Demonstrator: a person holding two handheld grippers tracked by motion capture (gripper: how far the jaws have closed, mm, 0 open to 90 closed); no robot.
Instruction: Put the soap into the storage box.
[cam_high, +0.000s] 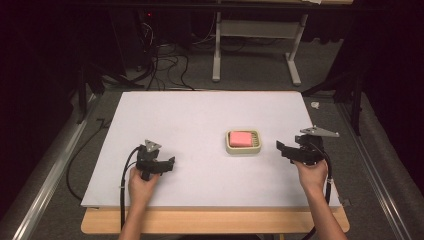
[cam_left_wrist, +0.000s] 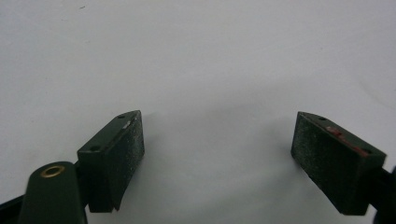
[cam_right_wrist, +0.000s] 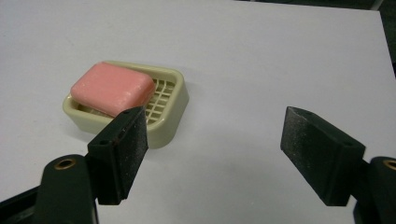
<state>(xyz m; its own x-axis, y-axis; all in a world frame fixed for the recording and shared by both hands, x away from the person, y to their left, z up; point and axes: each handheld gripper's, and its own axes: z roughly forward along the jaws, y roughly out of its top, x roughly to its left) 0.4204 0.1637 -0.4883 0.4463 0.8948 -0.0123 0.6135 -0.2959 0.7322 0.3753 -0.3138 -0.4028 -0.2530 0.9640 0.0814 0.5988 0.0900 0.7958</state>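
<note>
A pink bar of soap lies in a cream slatted soap dish right of the white board's middle. My right gripper hovers just right of the dish, jaws pointing left toward it, open with nothing between them. In the right gripper view the soap and dish sit ahead and to the left, beyond the left pad of the right gripper. My left gripper rests at the front left, open. In the left gripper view it faces bare white board.
The white board covers a wooden table whose front edge shows below it. Beyond the far edge are a grey frame's legs and loose cables on the floor. Metal rails run along both sides.
</note>
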